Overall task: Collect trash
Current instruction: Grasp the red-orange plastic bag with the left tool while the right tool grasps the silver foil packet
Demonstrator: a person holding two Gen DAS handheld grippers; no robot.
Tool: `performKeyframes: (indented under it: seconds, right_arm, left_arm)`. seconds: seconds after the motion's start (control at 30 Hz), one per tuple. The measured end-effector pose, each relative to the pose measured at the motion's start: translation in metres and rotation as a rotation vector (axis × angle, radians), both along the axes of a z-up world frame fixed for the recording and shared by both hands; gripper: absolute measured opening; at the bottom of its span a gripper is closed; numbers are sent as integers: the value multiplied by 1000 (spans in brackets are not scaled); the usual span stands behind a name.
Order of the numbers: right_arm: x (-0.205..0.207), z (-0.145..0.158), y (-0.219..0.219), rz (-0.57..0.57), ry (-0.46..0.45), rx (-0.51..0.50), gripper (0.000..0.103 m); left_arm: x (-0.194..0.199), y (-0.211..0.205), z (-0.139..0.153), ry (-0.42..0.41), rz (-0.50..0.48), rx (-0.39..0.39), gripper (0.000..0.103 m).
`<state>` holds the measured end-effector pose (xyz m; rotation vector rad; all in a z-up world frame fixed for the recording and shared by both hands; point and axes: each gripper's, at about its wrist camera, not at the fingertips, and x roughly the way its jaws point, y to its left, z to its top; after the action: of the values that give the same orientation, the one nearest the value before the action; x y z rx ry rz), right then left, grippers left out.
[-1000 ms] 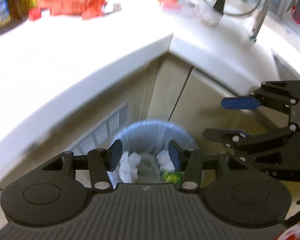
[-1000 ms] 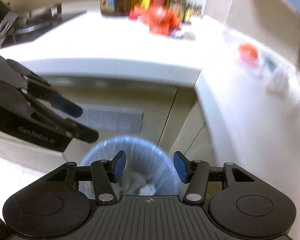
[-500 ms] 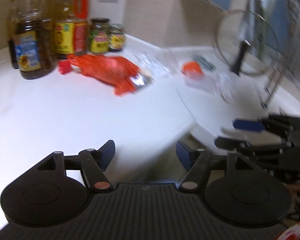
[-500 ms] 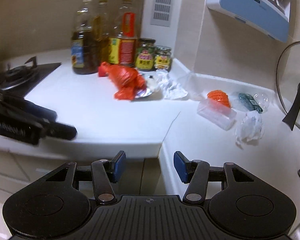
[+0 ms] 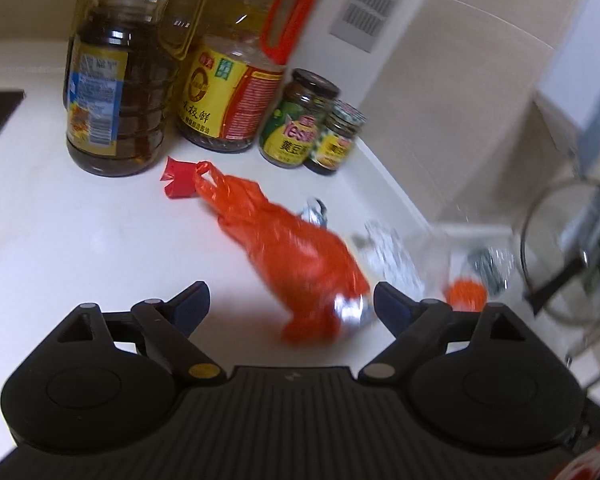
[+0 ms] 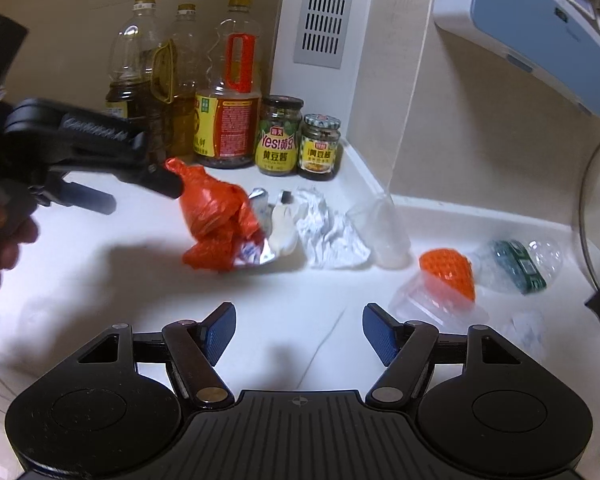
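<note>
Jaws of the left gripper [image 5: 291, 304] and right gripper [image 6: 299, 332] are opening, nothing held. Just beyond, the red plastic bag [image 5: 288, 252] is lying on the countertop [image 5: 80, 232]; foil scraps beneath could be left behind if only film is pinched.

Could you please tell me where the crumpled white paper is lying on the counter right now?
In the right wrist view, the crumpled white paper lies mid-counter, between the orange plastic bag on its left and the clear plastic cup on its right.

Orange bag [image 6: 214, 222] lies on the white counter [image 6: 100, 264]; crumpled tissue [image 6: 332, 232] just right of it, jars [image 6: 298, 140] behind it
</note>
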<state>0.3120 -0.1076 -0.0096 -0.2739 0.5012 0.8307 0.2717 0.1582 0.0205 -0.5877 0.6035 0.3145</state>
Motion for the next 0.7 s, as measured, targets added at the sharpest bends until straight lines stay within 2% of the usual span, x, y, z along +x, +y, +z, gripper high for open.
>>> performKeyframes:
  seconds: [0.2, 0.33, 0.4, 0.47, 0.57, 0.7]
  right_arm:
    - [23, -5, 5, -12, 26, 4, 70]
    - [29, -7, 4, -16, 45, 5, 70]
    - [32, -9, 4, -15, 48, 1, 70]
    - [34, -11, 5, -18, 55, 2, 70]
    - [35, -12, 7, -12, 72, 11, 70]
    - [36, -7, 18, 22, 88, 44, 70]
  left_arm:
    - [38, 22, -23, -4, 65, -152, 88]
    - [56, 26, -35, 17, 73, -195, 87]
    - [61, 27, -38, 21, 69, -202, 81]
    - [64, 28, -39, 32, 59, -204, 63]
    - [64, 28, -38, 53, 33, -178, 56]
    - [48, 32, -28, 60, 1, -122, 53]
